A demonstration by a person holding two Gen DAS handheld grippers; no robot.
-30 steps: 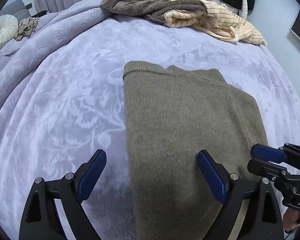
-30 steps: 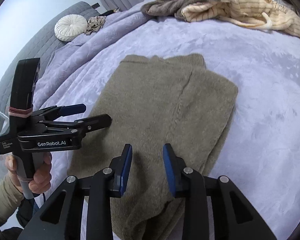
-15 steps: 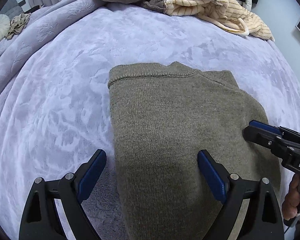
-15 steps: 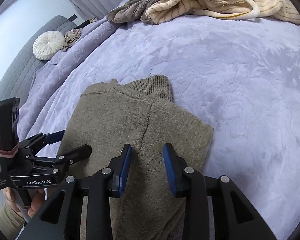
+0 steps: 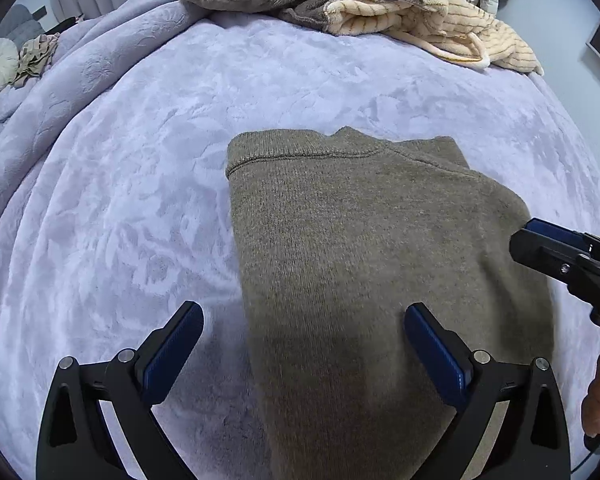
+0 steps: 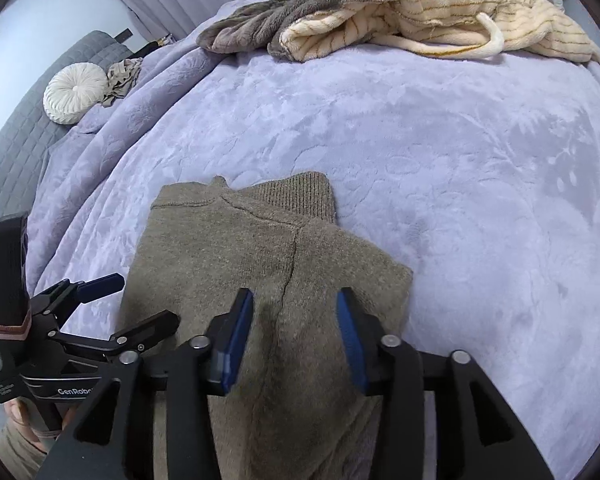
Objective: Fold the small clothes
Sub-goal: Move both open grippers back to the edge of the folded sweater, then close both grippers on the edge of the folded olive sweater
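An olive-brown knit sweater [image 5: 360,264] lies folded into a long strip on the lavender blanket [image 5: 140,200]; it also shows in the right wrist view [image 6: 236,264]. My left gripper [image 5: 304,344] is wide open above the sweater's near left edge, one finger over the blanket, one over the knit. My right gripper [image 6: 296,332] is open, its jaws a narrow gap apart, low over the sweater's right part by a raised crease. It holds nothing. The right gripper also shows at the edge of the left wrist view [image 5: 556,248].
A heap of cream striped and grey-brown fleece clothes [image 5: 360,4] lies at the far side of the bed. A round white cushion [image 6: 72,92] and a small beige garment [image 6: 122,76] sit far left by a grey headboard [image 6: 16,148].
Both grippers have drawn back toward the near end of the sweater, so it sits lower and smaller in view. The right gripper's jaws have opened a little wider. The sweater has not moved.
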